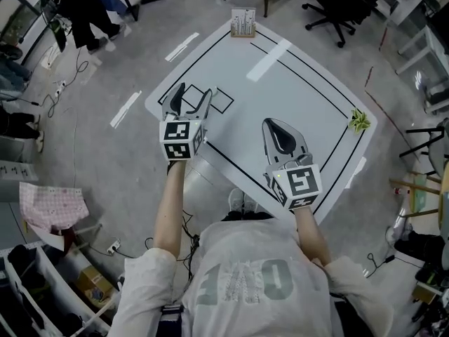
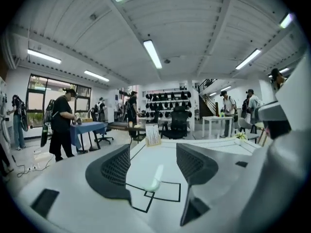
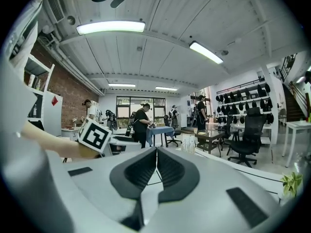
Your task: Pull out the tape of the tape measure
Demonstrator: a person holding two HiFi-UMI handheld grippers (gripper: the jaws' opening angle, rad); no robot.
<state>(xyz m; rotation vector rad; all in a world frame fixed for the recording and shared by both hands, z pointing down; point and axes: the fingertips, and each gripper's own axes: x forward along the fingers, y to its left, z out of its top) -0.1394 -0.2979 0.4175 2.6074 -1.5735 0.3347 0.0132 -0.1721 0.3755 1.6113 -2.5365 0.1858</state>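
Tape measure: in no view; its place cannot be given. Judged from the task alone: a hard, compact case, likely smooth, with a thin springy blade. One gripper should pinch the end hook while the other clamps the case flat across its sides.

Head view: white table (image 1: 280, 97) with black lines. The left gripper (image 1: 194, 90) hangs over the small outlined squares (image 1: 210, 100) near the left corner, jaws spread. The right gripper (image 1: 275, 125) is nearer the front edge, jaws together. A card stand (image 1: 243, 23) sits at the far corner and a green sprig (image 1: 360, 120) at the right corner.

Left gripper view: left gripper (image 2: 153, 152) released, nothing between the pads. Only bare table, the squares and a pale streak (image 2: 156, 177), likely lamp glare, show in the gap. The stand (image 2: 152, 134) is well beyond.

Right gripper view: right gripper (image 3: 156, 152) clenched pad to pad, empty. It shows the other gripper's marker cube (image 3: 95, 136) from the side, which the head view sees only from above.
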